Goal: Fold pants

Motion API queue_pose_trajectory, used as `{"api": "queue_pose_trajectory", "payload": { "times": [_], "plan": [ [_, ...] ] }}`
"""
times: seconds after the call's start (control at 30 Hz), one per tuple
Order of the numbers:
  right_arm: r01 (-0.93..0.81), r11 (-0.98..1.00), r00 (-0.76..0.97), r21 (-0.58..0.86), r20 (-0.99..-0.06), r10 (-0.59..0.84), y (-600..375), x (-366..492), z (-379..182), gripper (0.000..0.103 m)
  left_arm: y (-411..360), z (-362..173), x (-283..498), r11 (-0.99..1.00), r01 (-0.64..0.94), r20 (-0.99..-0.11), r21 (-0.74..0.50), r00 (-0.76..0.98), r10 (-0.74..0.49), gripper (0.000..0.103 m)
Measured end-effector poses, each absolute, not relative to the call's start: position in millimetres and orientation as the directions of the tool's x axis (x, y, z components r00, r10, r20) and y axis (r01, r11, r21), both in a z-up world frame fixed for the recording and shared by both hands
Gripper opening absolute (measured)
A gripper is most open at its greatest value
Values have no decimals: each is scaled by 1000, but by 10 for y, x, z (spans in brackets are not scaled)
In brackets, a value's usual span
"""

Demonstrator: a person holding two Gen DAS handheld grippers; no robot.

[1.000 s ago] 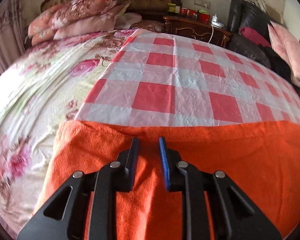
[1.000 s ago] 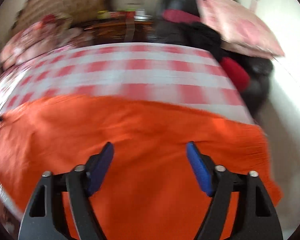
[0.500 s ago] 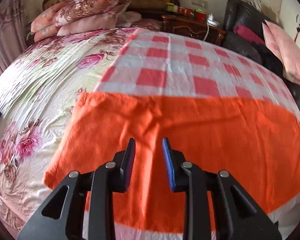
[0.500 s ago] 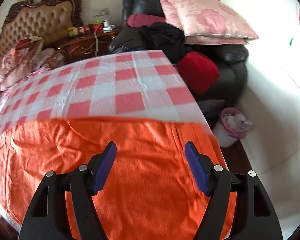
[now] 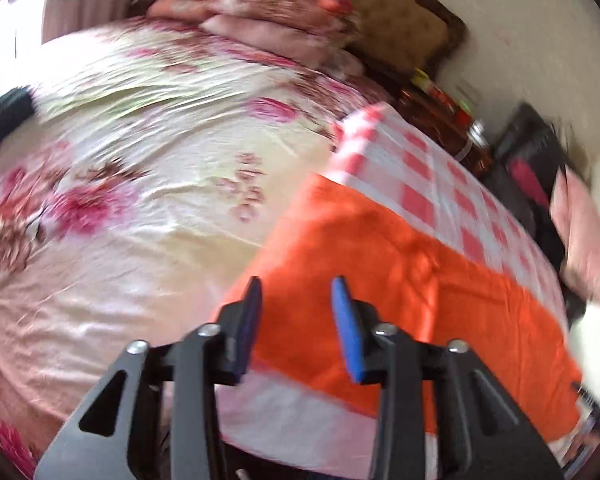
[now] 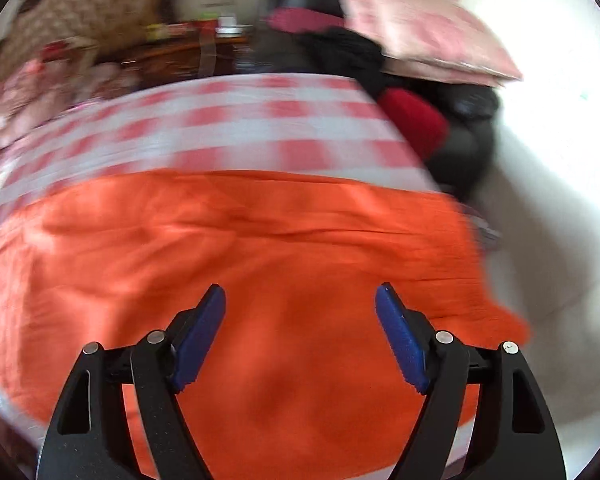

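Orange pants (image 5: 384, 280) lie flat across a red-and-white checked cloth (image 5: 432, 184) on the bed. My left gripper (image 5: 296, 292) hovers above the pants' left end, its jaws opening, with nothing held between the blue pads. In the right wrist view the pants (image 6: 240, 248) fill the lower half, spread over the checked cloth (image 6: 228, 128). My right gripper (image 6: 300, 300) hangs above the pants nearer their right end, its jaws opening wide and holding nothing. Both views are blurred by motion.
A floral bedsheet (image 5: 120, 168) covers the bed to the left, with pillows (image 5: 260, 12) at the headboard. A dark object (image 5: 4, 120) lies at the bed's far left. A wooden nightstand (image 6: 188, 48) and a black sofa with cushions (image 6: 420, 40) stand beyond the cloth.
The left gripper has swung left and rolled, and its jaws have widened; the pants' left end now lies under it. The right gripper shifted sideways and opened slightly more.
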State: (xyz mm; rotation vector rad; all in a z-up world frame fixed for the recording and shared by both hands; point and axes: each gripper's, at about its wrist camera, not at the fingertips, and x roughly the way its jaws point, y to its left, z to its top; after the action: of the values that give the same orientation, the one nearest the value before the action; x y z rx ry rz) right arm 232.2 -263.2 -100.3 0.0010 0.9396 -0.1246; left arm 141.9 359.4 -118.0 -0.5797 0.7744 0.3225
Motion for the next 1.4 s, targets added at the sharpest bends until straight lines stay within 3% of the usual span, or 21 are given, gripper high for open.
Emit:
{"api": "queue_pose_trajectory", "payload": {
  "times": [0.03, 0.1, 0.3, 0.4, 0.47, 0.6, 0.8, 1.0, 1.1, 1.23, 1.3, 1.4],
  "plan": [
    [66, 998, 584, -21, -810, -55, -2434, 2306, -978, 75, 3772, -1224, 1329, 760, -475, -720, -443, 694, 14, 56],
    [-29, 996, 563, 85, -822, 86, -2054, 2295, -948, 75, 4055, -1341, 1210, 674, -459, -689, -579, 717, -103, 58],
    [-237, 950, 480, 205, -825, 298, -1123, 2248, -893, 74, 4311, -1746, 1109, 509, -395, -591, -765, 745, -310, 58],
    [-319, 915, 416, 246, -831, 368, -658, 2159, -919, 61, 4321, -1919, 1135, 453, -370, -550, -811, 747, -373, 56],
    [-367, 907, 403, 208, -843, 357, -414, 2093, -946, 56, 4323, -1966, 1136, 430, -347, -519, -833, 760, -392, 46],
    [-440, 881, 376, 170, -857, 353, -78, 1963, -1017, 56, 4300, -1974, 1188, 435, -294, -483, -851, 761, -432, 20],
    [-475, 870, 349, 129, -881, 321, 131, 1982, -1152, 56, 4303, -1821, 1185, 508, -293, -518, -810, 762, -389, 11],
    [-486, 872, 339, 53, -909, 244, 181, 2016, -1286, 56, 3931, -1212, 1285, 765, -303, -660, -568, 724, -203, 10],
    [-448, 883, 309, 138, -903, 298, 75, 2048, -1258, 56, 3603, -874, 1406, 885, -317, -727, -340, 686, -34, 10],
    [-366, 893, 295, 262, -877, 379, -206, 2150, -1115, 58, 2860, -435, 1633, 974, -225, -701, -21, 698, 147, 9],
    [-288, 865, 259, 410, -837, 483, -458, 2269, -1061, 59, 2339, -300, 1756, 985, -138, -665, 108, 726, 175, 9],
    [-197, 834, 261, 516, -792, 552, -799, 2391, -1021, 59, 1559, -344, 1885, 966, 0, -631, 257, 758, 168, 9]
  ]
}}
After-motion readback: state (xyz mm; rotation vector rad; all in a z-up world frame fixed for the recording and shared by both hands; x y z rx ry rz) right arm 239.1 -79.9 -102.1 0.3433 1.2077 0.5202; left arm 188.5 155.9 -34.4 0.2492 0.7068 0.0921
